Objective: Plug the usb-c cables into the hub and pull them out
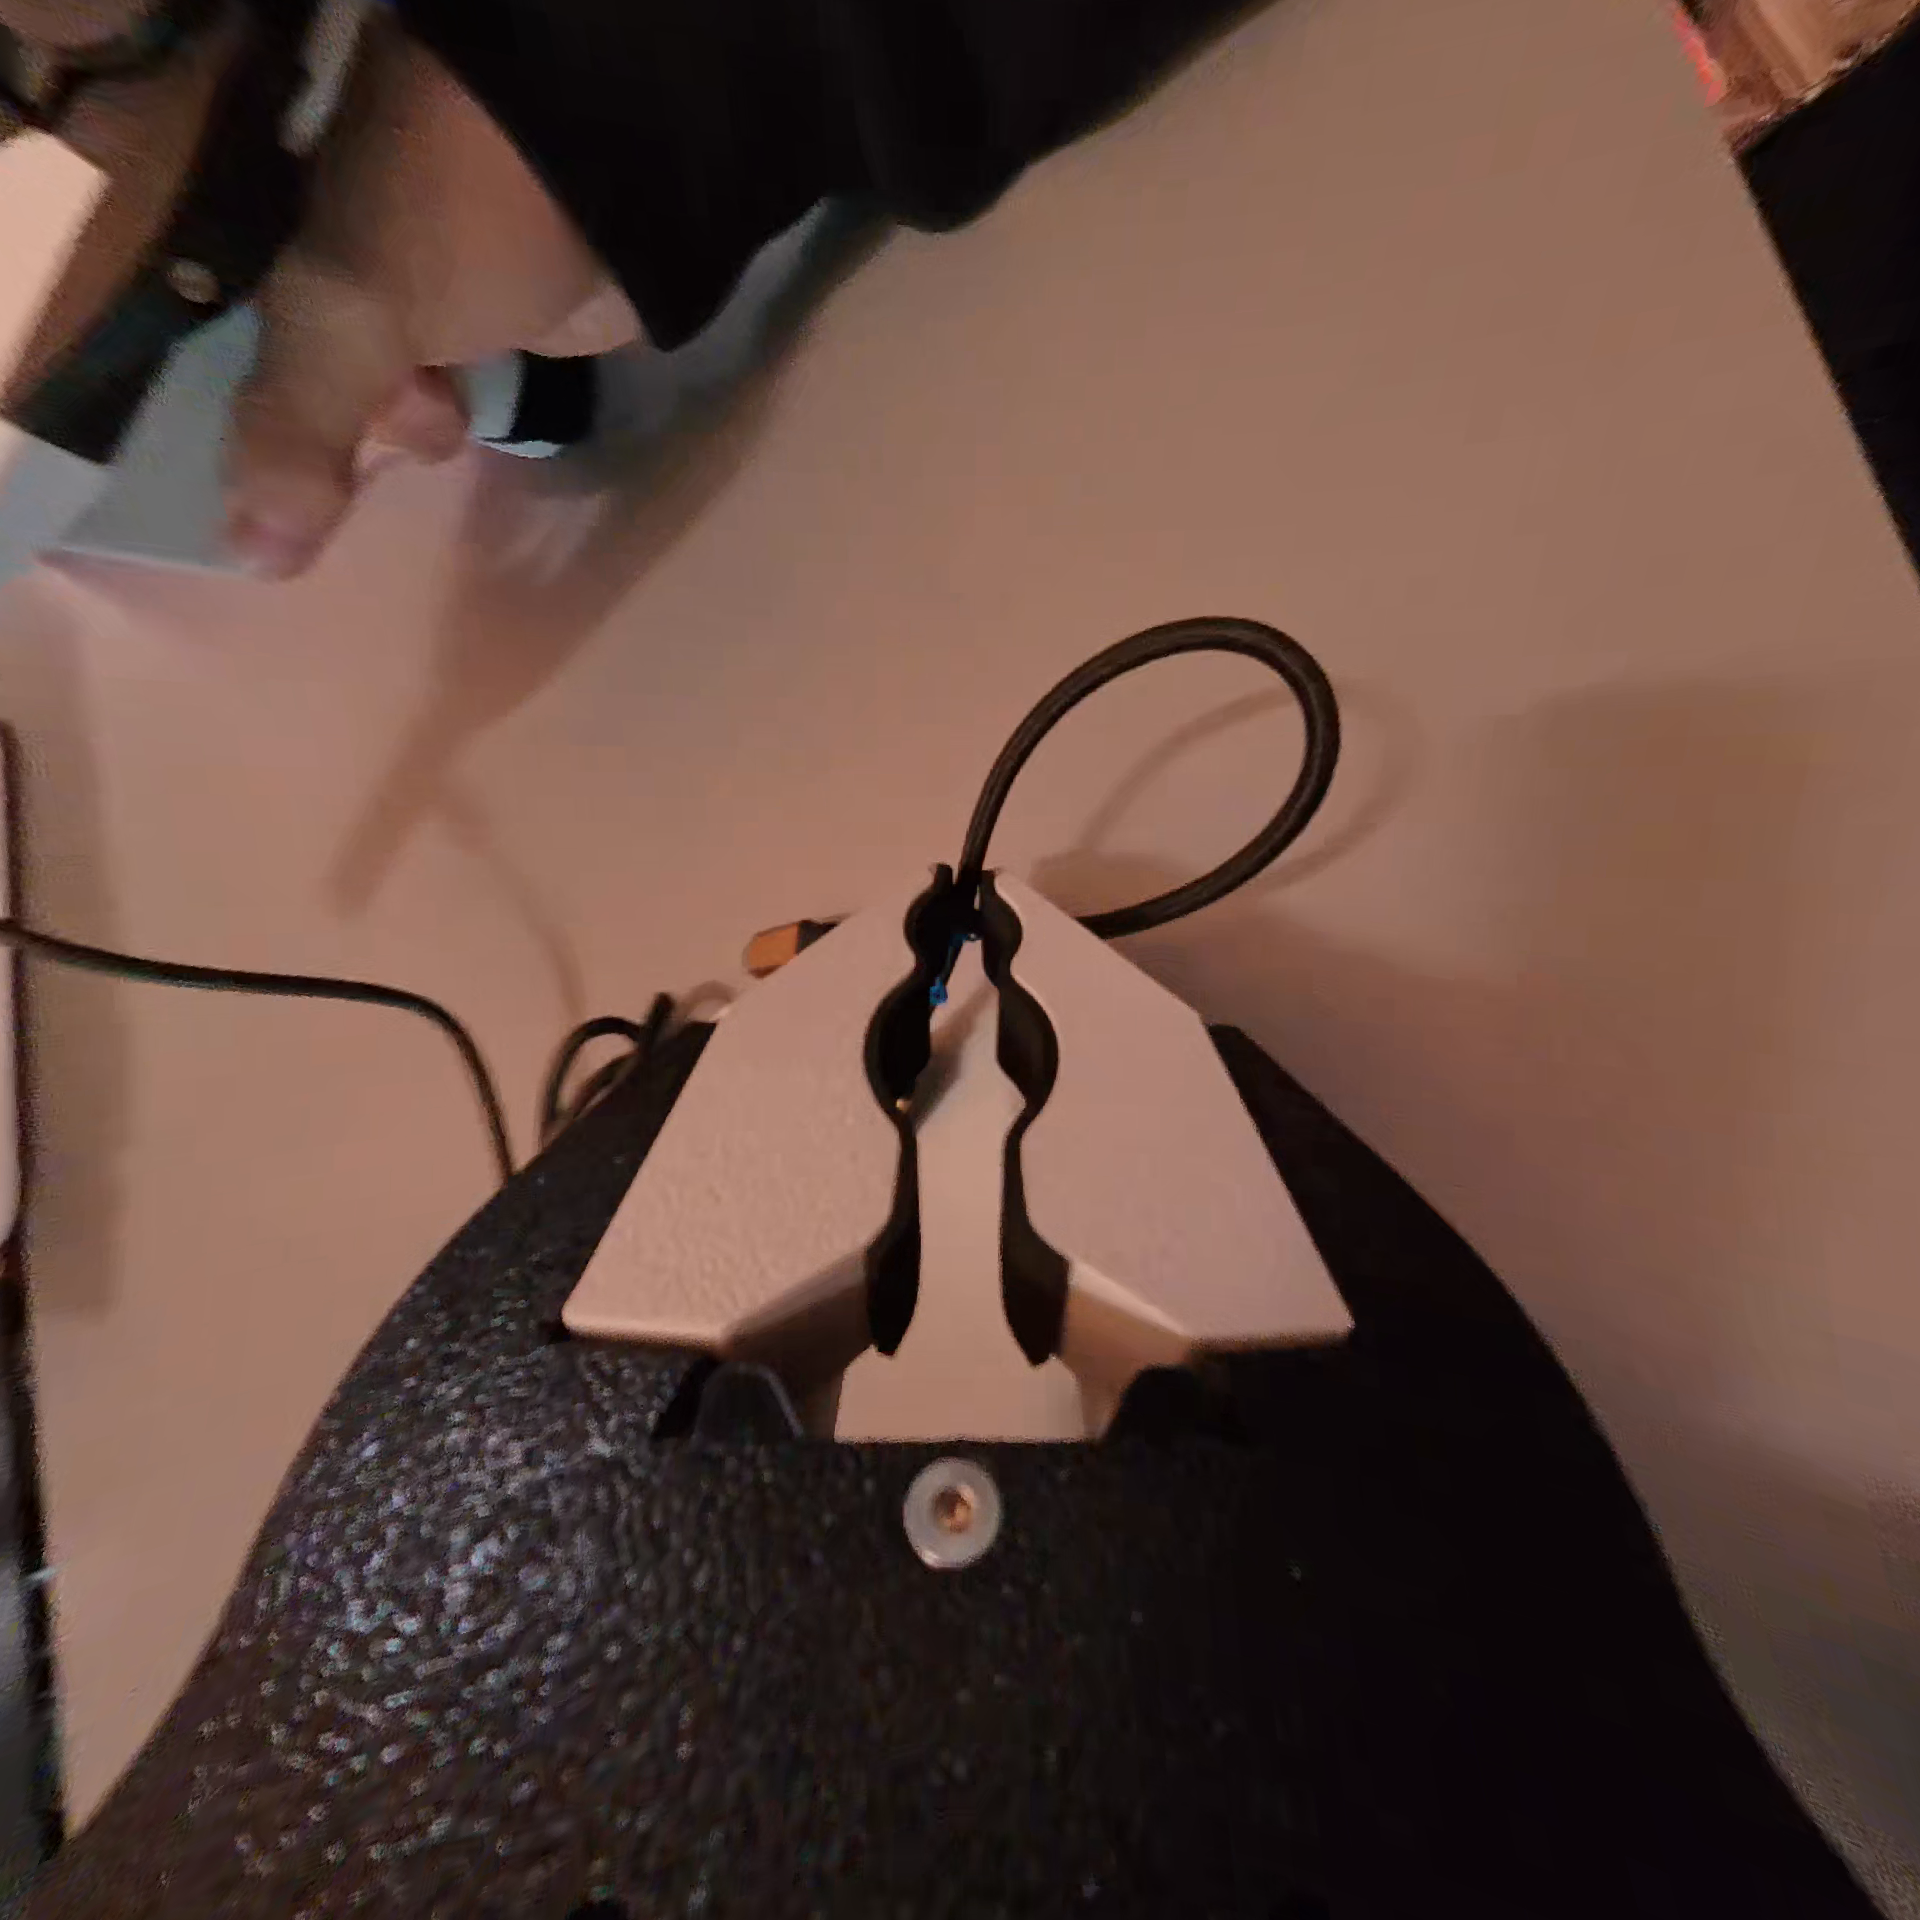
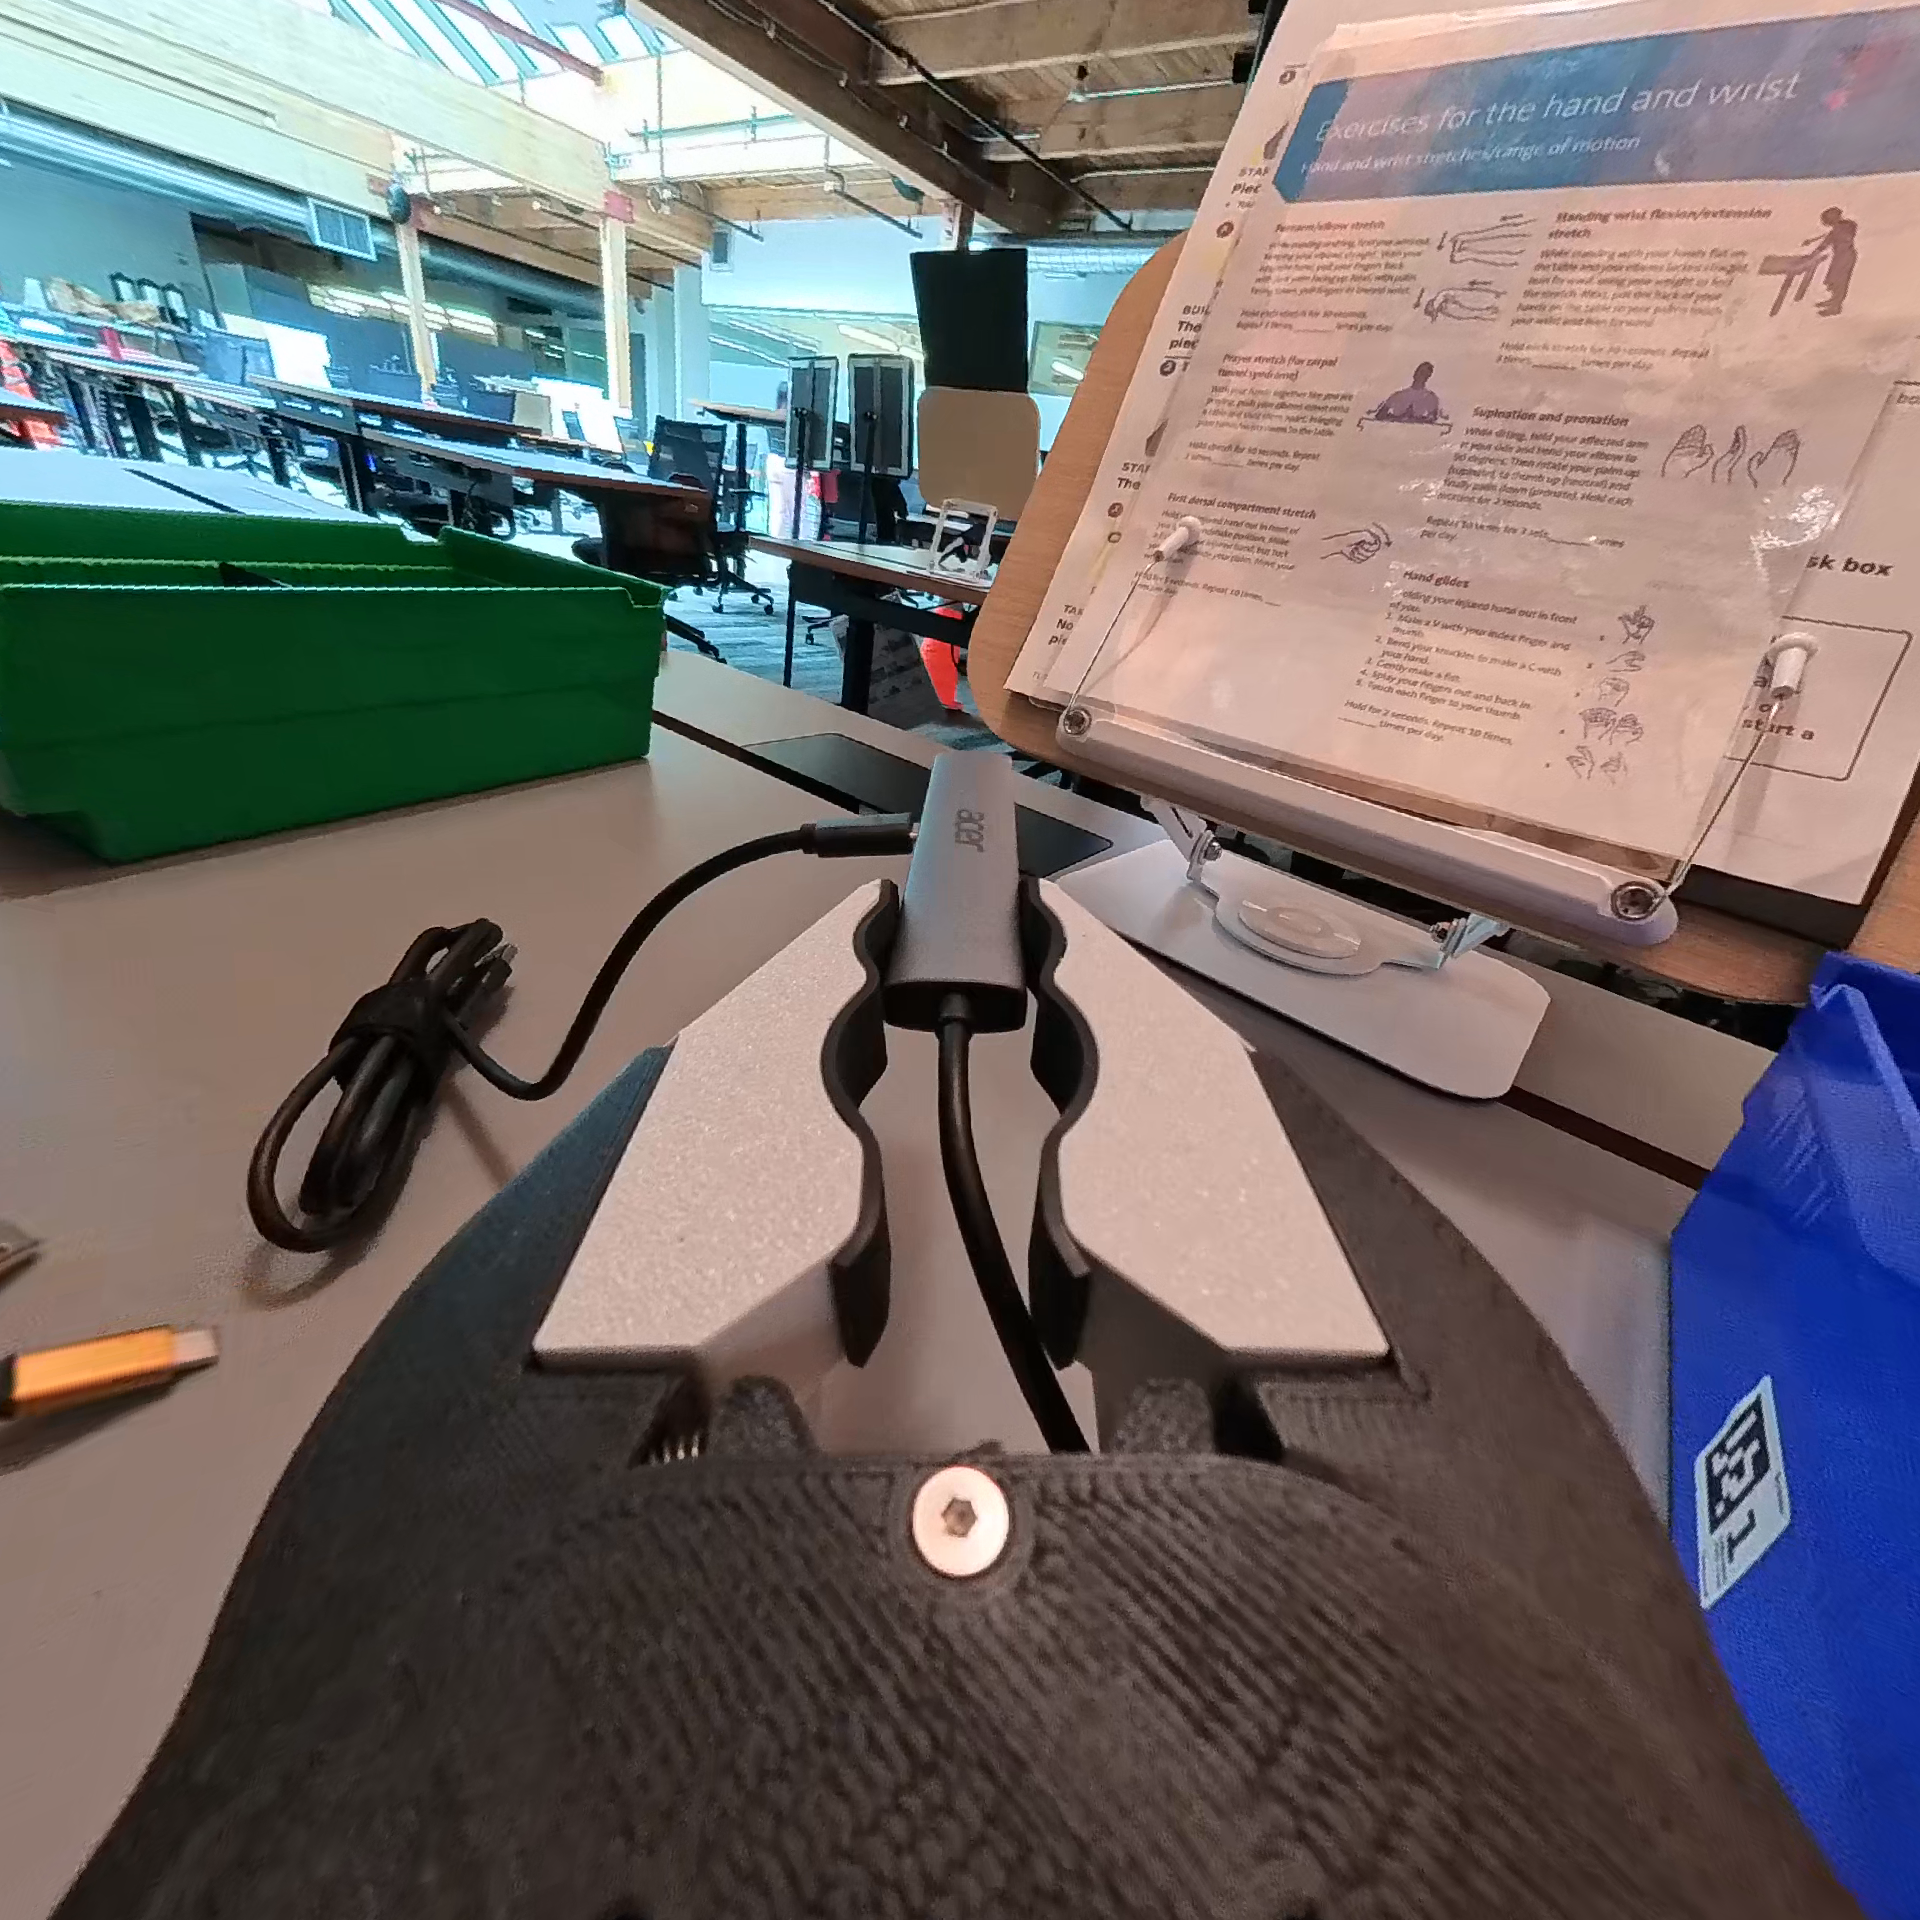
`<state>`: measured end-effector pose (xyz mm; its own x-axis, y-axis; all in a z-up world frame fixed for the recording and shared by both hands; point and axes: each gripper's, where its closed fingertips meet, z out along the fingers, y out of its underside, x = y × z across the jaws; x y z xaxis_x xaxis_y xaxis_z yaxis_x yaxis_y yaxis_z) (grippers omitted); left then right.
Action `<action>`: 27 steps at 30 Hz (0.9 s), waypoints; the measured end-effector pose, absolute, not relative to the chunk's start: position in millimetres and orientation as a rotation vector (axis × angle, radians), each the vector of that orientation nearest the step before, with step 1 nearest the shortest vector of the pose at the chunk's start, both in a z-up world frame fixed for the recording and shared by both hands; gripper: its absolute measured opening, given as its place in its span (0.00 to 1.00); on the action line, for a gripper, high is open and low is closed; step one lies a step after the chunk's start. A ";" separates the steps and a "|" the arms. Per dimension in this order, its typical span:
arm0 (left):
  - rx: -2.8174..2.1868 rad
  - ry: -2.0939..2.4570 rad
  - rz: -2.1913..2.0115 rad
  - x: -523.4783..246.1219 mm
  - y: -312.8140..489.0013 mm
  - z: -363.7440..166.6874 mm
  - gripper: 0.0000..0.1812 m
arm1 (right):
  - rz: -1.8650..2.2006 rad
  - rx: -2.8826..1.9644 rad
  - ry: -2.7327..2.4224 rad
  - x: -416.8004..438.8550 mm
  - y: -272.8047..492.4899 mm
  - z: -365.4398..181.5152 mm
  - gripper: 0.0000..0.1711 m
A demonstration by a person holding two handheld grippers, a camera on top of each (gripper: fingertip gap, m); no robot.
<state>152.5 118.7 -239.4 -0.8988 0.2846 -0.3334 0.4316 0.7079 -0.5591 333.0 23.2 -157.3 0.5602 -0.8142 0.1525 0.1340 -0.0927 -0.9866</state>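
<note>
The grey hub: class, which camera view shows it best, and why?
The right wrist view: the grey hub sits sharp and centred, clamped by the right gripper, with a black cable plugged into its side. In the left wrist view I cannot make out the hub at all.

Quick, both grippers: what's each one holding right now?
Left gripper: shut on a black cable.
Right gripper: shut on the grey hub, one cable plugged in.
</note>
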 end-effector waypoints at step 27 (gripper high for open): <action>-1.146 2.394 -0.714 187.7 121.1 -270.2 0.15 | -0.886 -1.458 0.605 331.4 25.1 -157.3 0.13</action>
<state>187.7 121.1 -270.2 -0.5893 -0.7980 -0.1258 -0.5989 0.5361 -0.5949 331.4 25.1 -157.3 0.5657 -0.8083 0.1629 0.1421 -0.0990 -0.9849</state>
